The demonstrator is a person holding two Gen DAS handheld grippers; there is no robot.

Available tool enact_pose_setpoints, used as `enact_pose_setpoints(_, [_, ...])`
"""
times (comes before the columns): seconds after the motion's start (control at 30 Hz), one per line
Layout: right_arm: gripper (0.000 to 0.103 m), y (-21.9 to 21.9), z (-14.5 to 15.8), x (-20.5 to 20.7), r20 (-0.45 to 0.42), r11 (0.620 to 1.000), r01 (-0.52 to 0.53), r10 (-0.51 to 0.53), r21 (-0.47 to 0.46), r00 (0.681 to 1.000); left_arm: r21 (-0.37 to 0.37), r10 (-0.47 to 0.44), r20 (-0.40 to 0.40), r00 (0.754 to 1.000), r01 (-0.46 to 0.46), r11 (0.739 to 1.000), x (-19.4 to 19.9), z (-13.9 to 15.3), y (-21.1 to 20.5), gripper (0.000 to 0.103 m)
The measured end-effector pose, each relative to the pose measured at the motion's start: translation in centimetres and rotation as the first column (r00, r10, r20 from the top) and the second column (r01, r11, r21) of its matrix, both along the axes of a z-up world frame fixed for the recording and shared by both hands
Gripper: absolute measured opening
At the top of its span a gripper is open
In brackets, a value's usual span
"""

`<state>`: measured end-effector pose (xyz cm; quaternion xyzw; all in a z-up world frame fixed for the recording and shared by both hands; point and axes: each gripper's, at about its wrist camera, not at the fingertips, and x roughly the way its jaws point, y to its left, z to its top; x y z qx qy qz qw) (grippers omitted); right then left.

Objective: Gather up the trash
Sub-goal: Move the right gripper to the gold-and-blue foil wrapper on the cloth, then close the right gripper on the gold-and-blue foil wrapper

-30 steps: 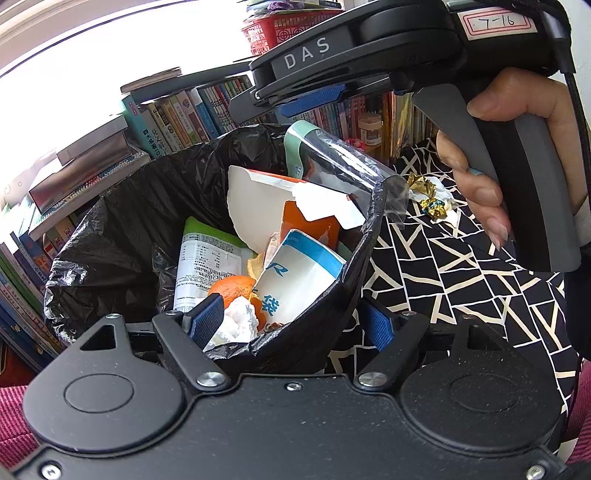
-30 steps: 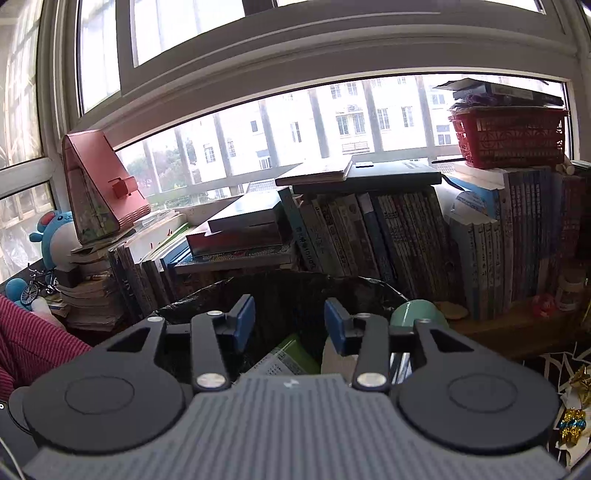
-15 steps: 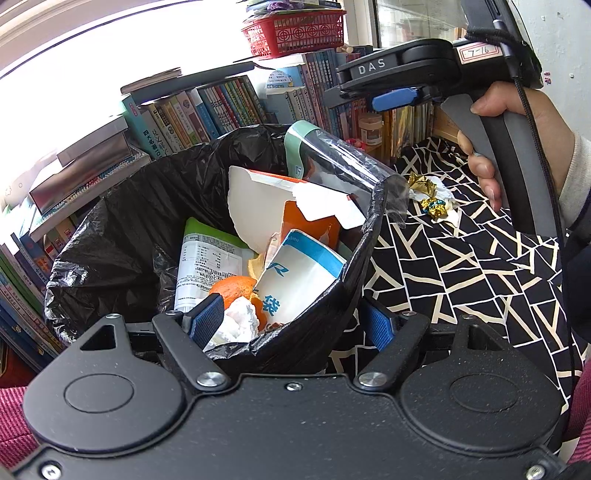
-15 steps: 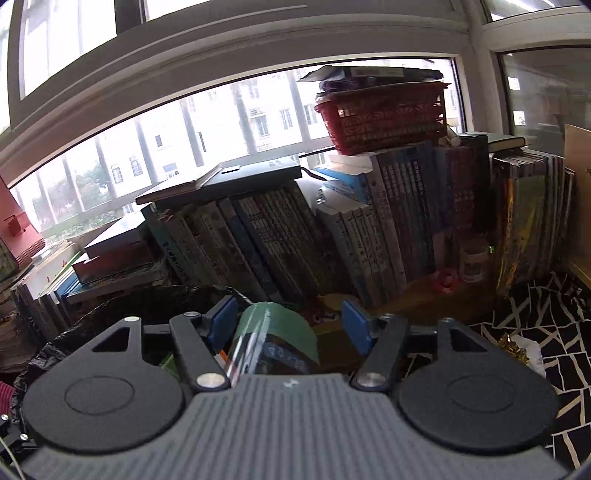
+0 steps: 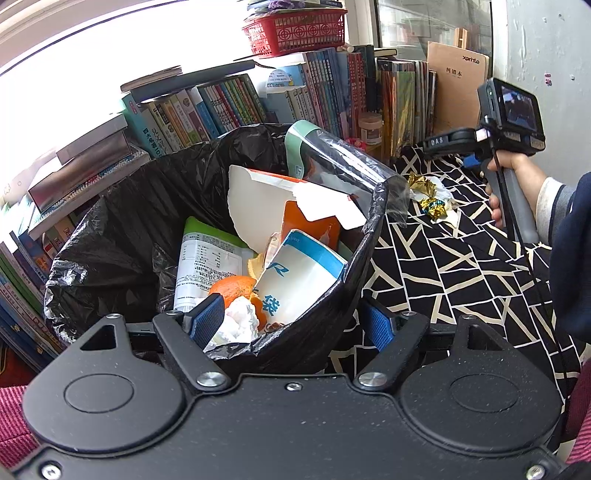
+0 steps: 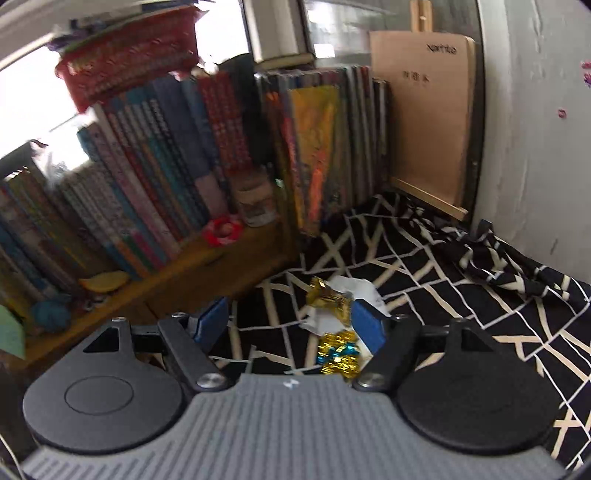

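A bin lined with a black bag (image 5: 122, 221) holds cartons, orange peel and tissue, and a clear plastic sleeve (image 5: 340, 162) sticks out over its far rim. My left gripper (image 5: 291, 323) straddles the near rim, one pad inside and one against the bag outside, gripping it. Crumpled gold foil wrappers (image 6: 327, 295) and a gold-and-blue one (image 6: 340, 354) lie on white paper (image 6: 356, 290) on the black-and-white cloth (image 6: 461, 295). My right gripper (image 6: 290, 319) hovers just over them. Its jaws are opening, and the wrappers sit between the fingers untouched. In the left wrist view, a hand holds the right gripper (image 5: 448, 147) beyond the wrappers (image 5: 430, 188).
Rows of upright books (image 6: 155, 192) stand on a wooden shelf behind the cloth, with a red basket (image 5: 295, 31) on top and a small jar (image 6: 255, 203) in front. A brown sketch pad (image 6: 421, 110) leans against the white wall at right.
The right gripper swung from above the bin to the right and down to the wrappers on the cloth, and its jaws widened. The left gripper and the bin stayed put.
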<state>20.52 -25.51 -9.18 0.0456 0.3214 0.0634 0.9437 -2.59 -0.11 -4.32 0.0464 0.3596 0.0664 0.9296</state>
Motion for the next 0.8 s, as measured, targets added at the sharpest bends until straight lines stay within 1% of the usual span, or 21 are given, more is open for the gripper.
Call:
enact_pose_setpoints(0.1, [0.084, -1.2, -2.9, 1.3, -0.069, 0.998, 0.053, -0.055, -0.032, 0.996, 0.001, 0.000, -0.001, 1.000, 0.000, 1.000, 0.0, 0.0, 0.0, 0.077])
enact_pose_setpoints(0.2, [0.084, -2.0, -5.5, 2.4, -0.120, 0.996, 0.080, -0.085, -0.050, 0.989, 0.002, 0.002, -0.002, 1.000, -0.002, 1.000, 0.1, 0.0, 0.0, 0.077])
enact_pose_setpoints(0.27, [0.084, -2.1, -6.5, 2.7, -0.125, 0.995, 0.082, -0.089, -0.058, 0.988, 0.004, 0.002, -0.002, 1.000, -0.002, 1.000, 0.1, 0.0, 0.0, 0.077])
enact_pose_setpoints(0.33, [0.084, -1.8, -7.0, 3.1, -0.112, 0.994, 0.077, -0.085, -0.074, 0.990, 0.006, 0.003, -0.003, 1.000, -0.003, 1.000, 0.2, 0.0, 0.0, 0.078])
enact_pose_setpoints(0.4, [0.084, -1.3, -7.5, 3.7, -0.109, 0.994, 0.057, -0.067, -0.098, 0.992, 0.007, 0.005, -0.004, 1.000, -0.005, 1.000, 0.3, -0.1, 0.0, 0.078])
enact_pose_setpoints(0.5, [0.082, -0.2, -8.6, 5.0, -0.135, 0.989, 0.029, -0.049, -0.144, 0.990, 0.006, 0.006, -0.006, 1.000, -0.006, 1.000, 0.4, -0.1, 0.0, 0.078])
enact_pose_setpoints(0.57, [0.080, 0.5, -9.6, 5.9, -0.168, 0.984, 0.024, -0.054, -0.176, 0.984, 0.009, 0.008, -0.009, 1.000, -0.008, 1.000, 0.5, -0.1, 0.0, 0.078])
enact_pose_setpoints(0.6, [0.076, 0.7, -10.1, 6.2, -0.185, 0.983, 0.025, -0.059, -0.184, 0.981, 0.011, 0.010, -0.010, 1.000, -0.010, 1.000, 0.6, -0.1, 0.0, 0.078])
enact_pose_setpoints(0.67, [0.064, 0.9, -10.8, 6.6, -0.220, 0.982, 0.032, -0.073, -0.185, 0.973, 0.013, 0.012, -0.012, 1.000, -0.012, 1.000, 0.7, -0.1, 0.0, 0.078])
enact_pose_setpoints(0.7, [0.045, 1.1, -11.0, 6.6, -0.228, 0.981, 0.039, -0.083, -0.191, 0.970, 0.015, 0.013, -0.012, 1.000, -0.013, 1.000, 0.7, -0.1, 0.0, 0.078])
enact_pose_setpoints(0.73, [0.031, 1.4, -11.0, 6.4, -0.216, 0.975, 0.049, -0.097, -0.217, 0.971, 0.017, 0.014, -0.012, 1.000, -0.013, 1.000, 0.7, -0.2, 0.0, 0.078])
enact_pose_setpoints(0.77, [0.022, 1.5, -10.9, 6.2, -0.215, 0.974, 0.044, -0.093, -0.224, 0.972, 0.019, 0.014, -0.012, 1.000, -0.014, 1.000, 0.7, -0.2, -0.1, 0.079])
enact_pose_setpoints(0.8, [0.016, 1.5, -10.6, 6.1, -0.222, 0.977, 0.038, -0.086, -0.212, 0.971, 0.020, 0.014, -0.012, 1.000, -0.014, 1.000, 0.7, -0.2, -0.1, 0.079])
